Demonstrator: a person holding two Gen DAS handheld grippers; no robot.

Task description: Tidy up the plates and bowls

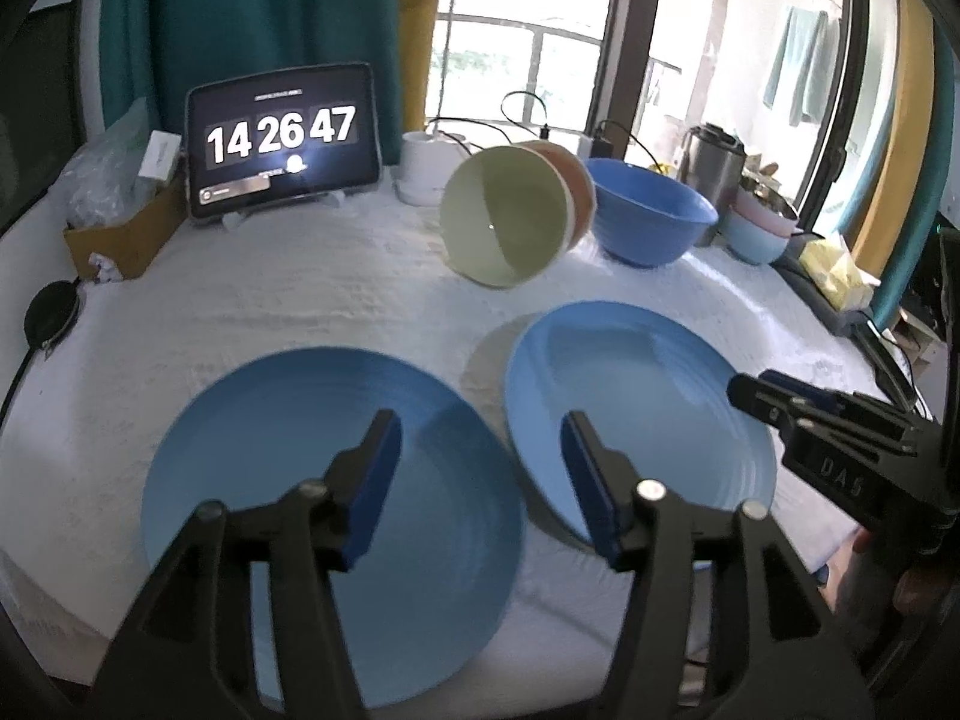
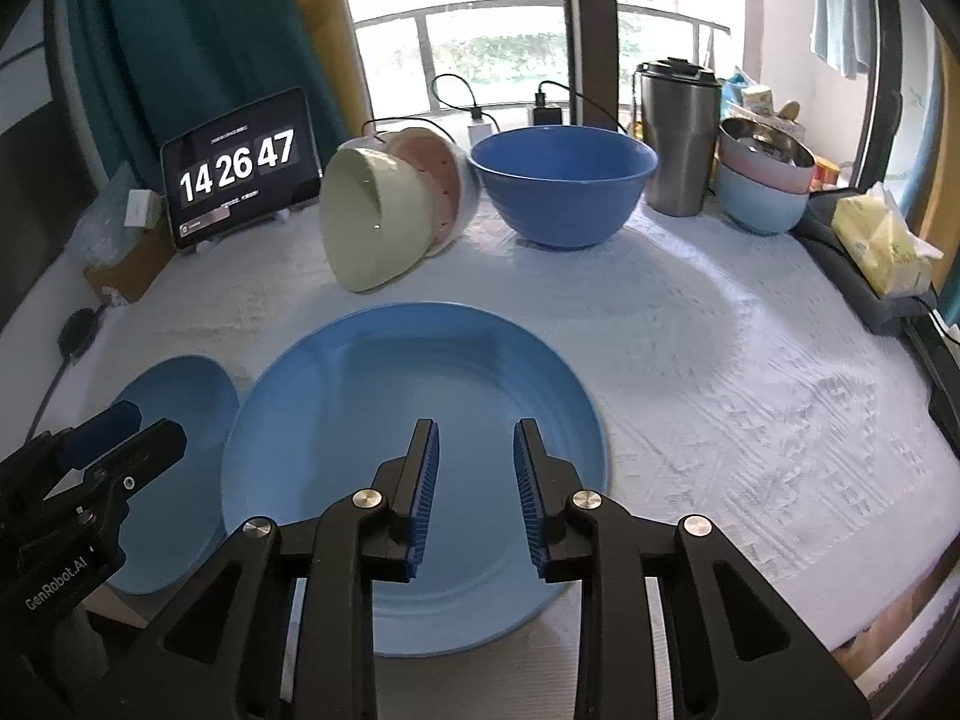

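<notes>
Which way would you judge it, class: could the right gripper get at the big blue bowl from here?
Probably yes. The right gripper hangs open over a blue plate, and only bare white cloth lies between that plate and the big blue bowl.

Daylight came through the window (image 2: 480,54) at the back and blew out to near white in both views, leaving the curtain (image 1: 240,30) and the room's edges dim. The tablet (image 1: 282,138) glowed, its digits sharp, with a small glare spot on its screen. A bright pinpoint highlight sat inside the green bowl (image 2: 372,222). The right plate (image 1: 636,420) cast a soft grey shadow on the white tabletop (image 2: 750,390) to its left. Fisheye bending curved the window frames and darkened the corners. The near gripper fingers (image 1: 372,486) in the left wrist view looked soft and slightly smeared.
</notes>
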